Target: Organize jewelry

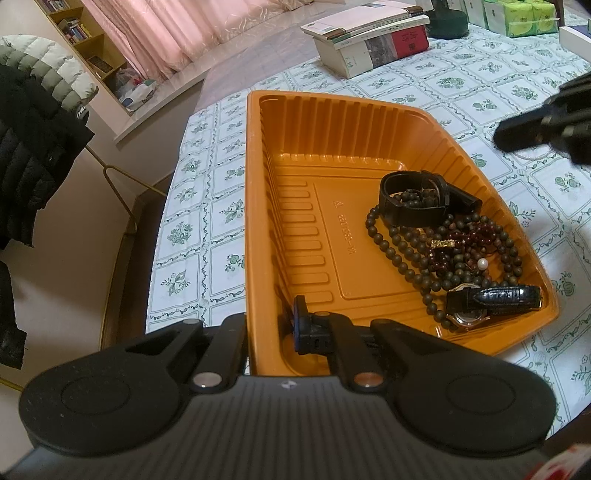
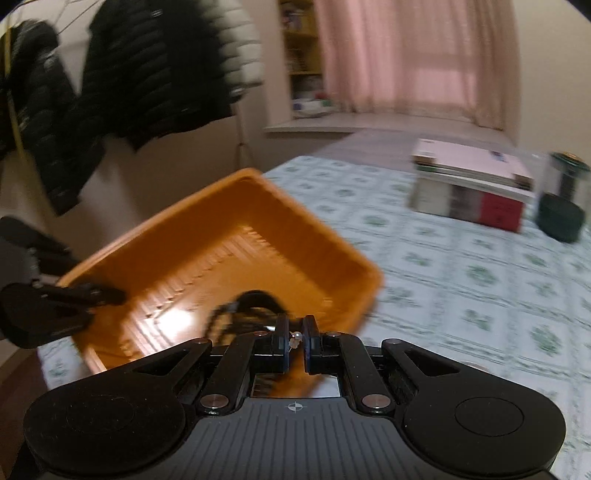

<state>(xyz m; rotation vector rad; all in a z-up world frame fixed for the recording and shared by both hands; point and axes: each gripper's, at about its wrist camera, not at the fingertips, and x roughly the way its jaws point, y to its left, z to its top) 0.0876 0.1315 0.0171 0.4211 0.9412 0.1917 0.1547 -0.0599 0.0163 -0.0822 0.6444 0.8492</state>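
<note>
Orange tray point(image 1: 255, 206) on the patterned surface point(image 1: 461, 88). Right wrist view blurred; tray contents there unreadable. Right gripper point(image 2: 295, 341), above the tray's near rim, pinches a small pearl piece point(image 2: 296, 338), mostly hidden. Left gripper point(image 1: 304, 325) clamps the tray's near wall, one finger concealed. Only the left view resolves bead strands point(image 1: 406, 247) and watches point(image 1: 491, 299) piled in the tray's right end.

Two fisheye views, each from a handheld gripper. The left wrist camera sits close over one corner of the orange tray point(image 1: 255, 221), angled steeply down along it toward the stacked books point(image 1: 369, 40) beyond. The right wrist camera, blurred, looks less steeply across the tray point(image 2: 229, 236) from another side. Both share the tray, books point(image 2: 469, 192) and pink curtain point(image 1: 192, 33).
</note>
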